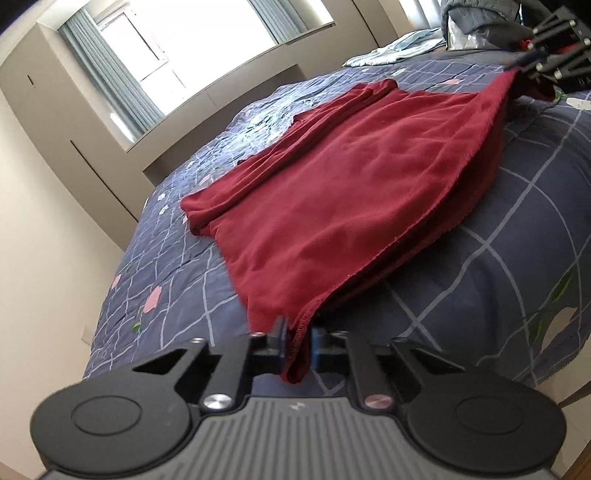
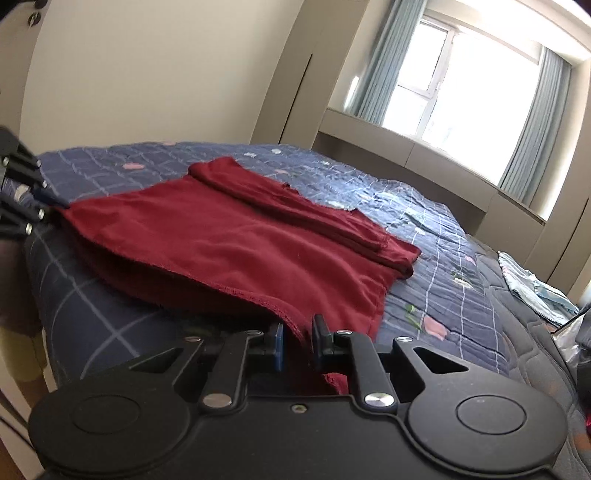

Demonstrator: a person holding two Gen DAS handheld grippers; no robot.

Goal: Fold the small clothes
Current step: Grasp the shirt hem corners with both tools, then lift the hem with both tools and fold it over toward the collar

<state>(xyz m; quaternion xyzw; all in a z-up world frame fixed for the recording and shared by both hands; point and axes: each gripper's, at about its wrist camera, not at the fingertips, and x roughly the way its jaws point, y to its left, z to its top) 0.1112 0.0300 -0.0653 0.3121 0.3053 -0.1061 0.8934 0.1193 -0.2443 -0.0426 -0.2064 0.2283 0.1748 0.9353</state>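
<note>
A dark red garment [image 1: 332,192] lies partly folded on the bed, its sleeves laid across the far side. In the left wrist view my left gripper [image 1: 298,345] is shut on one near hem corner, with red cloth bunched between the blue pads. My right gripper [image 1: 522,64] pinches the other hem corner at the top right. The right wrist view shows the same garment [image 2: 229,243], with my right gripper [image 2: 298,343] shut on its corner and my left gripper [image 2: 55,201] at the far left edge. The hem between the two corners is raised slightly off the bed.
The bed is covered by a blue checked quilt [image 1: 517,240]. Light blue clothing [image 2: 532,288] lies crumpled further along the bed, beside a grey jacket [image 1: 476,18]. Beige wardrobes and a curtained window stand behind the bed. The bed's near edge is just below both grippers.
</note>
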